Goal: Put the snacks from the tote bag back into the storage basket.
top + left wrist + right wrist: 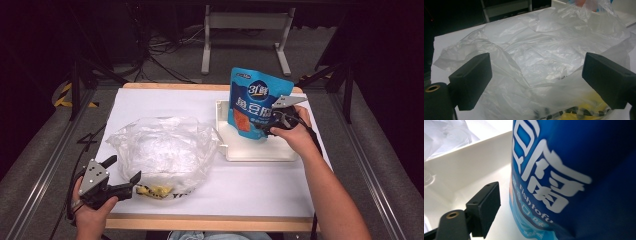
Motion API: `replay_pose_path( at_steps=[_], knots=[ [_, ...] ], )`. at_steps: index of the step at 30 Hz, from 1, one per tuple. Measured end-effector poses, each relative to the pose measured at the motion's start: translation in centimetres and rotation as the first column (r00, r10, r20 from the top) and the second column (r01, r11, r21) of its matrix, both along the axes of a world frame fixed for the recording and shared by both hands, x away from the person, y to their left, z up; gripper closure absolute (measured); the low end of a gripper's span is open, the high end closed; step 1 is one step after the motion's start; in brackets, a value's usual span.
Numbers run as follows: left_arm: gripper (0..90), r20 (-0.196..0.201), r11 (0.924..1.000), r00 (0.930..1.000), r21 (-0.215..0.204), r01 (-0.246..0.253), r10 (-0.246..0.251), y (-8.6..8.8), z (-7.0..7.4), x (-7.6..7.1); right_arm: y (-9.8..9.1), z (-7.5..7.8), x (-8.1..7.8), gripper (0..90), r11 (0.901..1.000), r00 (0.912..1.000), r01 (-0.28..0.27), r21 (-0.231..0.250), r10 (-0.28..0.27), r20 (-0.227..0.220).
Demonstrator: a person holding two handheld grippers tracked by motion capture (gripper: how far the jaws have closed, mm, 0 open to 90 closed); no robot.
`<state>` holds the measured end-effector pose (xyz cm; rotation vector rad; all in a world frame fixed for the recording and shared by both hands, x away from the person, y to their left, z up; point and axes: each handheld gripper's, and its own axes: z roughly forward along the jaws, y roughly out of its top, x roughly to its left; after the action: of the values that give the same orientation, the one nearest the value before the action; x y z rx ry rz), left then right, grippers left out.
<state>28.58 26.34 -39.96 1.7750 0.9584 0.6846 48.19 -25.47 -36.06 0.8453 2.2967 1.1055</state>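
Left gripper waiting open at the plastic bag, right gripper working the blue pouch over the white tray.

Taking the white tray [260, 152] as the landmark: well to its left, the left gripper [122, 172] is hovering with its jaws spread wide and holding nothing, at the near edge of the crumpled clear plastic bag [162, 147], which is lying against the tray's left wall. Over the tray itself, the blue pouch [255, 102] is standing upright, its lower edge at the right gripper [265, 127]; one jaw is standing clear of the pouch face, the other is hidden, so I cannot tell whether it is clamped. To do this well, I judge the pouch wants a firm pinch near its edge, while the left jaws are catching one bag layer to open its mouth.
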Motion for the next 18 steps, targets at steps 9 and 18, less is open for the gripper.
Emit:
replay_pose_path(
  at_steps=[9,18],
  knots=[
    [10.2,0.000,0.9999,0.9999,-0.005,-0.013,0.013,0.2,0.0,-0.2,-1.6,2.0,-1.6,16.0,0.9984,0.9999,-0.001,0.056,0.000,0.015],
    [10.2,-0.003,0.9999,1.0000,0.009,-0.009,0.009,0.0,-0.1,-0.3,-2.4,3.1,-4.1,14.0,0.9993,0.9999,-0.009,0.037,0.009,-0.007]
  ],
)
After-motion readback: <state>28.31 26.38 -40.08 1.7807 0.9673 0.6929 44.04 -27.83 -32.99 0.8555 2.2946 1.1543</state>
